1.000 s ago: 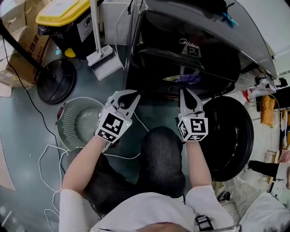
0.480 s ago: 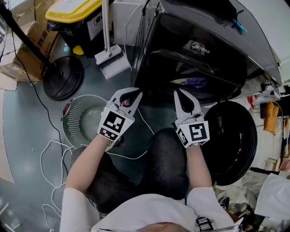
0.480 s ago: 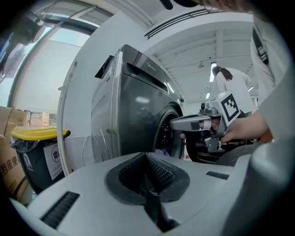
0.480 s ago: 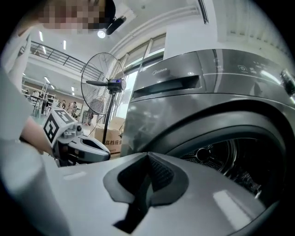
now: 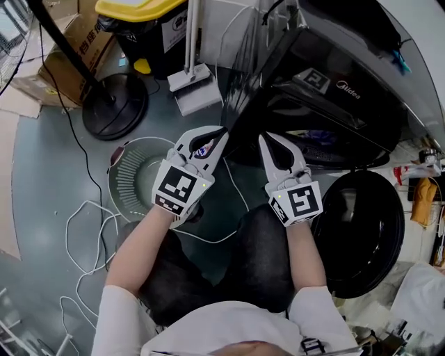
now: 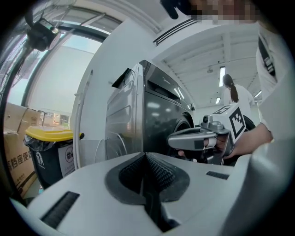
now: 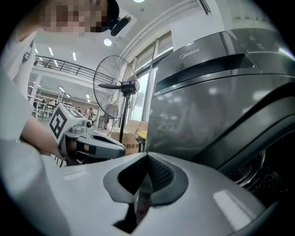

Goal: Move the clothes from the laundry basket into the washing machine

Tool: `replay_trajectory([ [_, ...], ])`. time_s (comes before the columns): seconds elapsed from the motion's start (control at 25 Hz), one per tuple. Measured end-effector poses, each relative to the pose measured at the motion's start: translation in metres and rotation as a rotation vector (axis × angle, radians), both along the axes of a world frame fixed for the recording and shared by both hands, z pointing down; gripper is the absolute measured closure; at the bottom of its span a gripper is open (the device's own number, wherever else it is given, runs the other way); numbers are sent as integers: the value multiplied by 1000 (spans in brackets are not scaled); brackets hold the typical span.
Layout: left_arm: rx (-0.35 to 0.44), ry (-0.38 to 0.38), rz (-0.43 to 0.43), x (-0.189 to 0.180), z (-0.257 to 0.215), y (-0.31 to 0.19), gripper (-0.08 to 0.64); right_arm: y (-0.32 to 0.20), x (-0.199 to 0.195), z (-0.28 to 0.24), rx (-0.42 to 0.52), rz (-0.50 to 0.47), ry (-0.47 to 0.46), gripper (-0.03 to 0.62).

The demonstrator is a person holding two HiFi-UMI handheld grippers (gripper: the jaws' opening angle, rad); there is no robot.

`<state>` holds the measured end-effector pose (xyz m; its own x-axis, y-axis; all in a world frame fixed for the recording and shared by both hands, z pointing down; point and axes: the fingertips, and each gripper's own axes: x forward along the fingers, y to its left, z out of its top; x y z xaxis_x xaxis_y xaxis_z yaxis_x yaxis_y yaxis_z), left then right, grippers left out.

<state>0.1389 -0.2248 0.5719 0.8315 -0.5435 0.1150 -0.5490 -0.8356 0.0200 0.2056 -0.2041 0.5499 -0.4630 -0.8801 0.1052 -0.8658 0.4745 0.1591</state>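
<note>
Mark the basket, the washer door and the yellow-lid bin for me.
basket (image 5: 122, 185): head view, on its slatted inner wall.
washer door (image 5: 363, 233): head view, on the middle of the open door's dark round face.
yellow-lid bin (image 5: 139, 7): head view, on the yellow lid.

White left tongs (image 5: 221, 132) and right tongs (image 5: 264, 139) bear black-and-white square markers, the washing machine (image 5: 334, 76) is glossy dark grey, the slotted laundry basket (image 5: 125, 182) pale grey-green, the bin lid (image 5: 135, 8) yellow, the floor (image 5: 42, 181) dull teal-grey.
</note>
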Motion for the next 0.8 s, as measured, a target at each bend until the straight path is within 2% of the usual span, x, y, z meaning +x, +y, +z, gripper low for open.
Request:
replay_trajectory([
  [0.28,16,40,-100,-36,-16,-22,554,-20,-45,-9,17,-132,21,581],
  [0.48,62,17,-148,-56,-22,-28,554,-31,-79,-18,27,-204,43,581],
  [0.64,37,31,-182,-64,-15,-29,554,-33,-88,-17,45,-230,-22,581],
  [0.8,36,25,-189,-80,-12,-22,554,-27,-91,2,21,-231,-90,582],
])
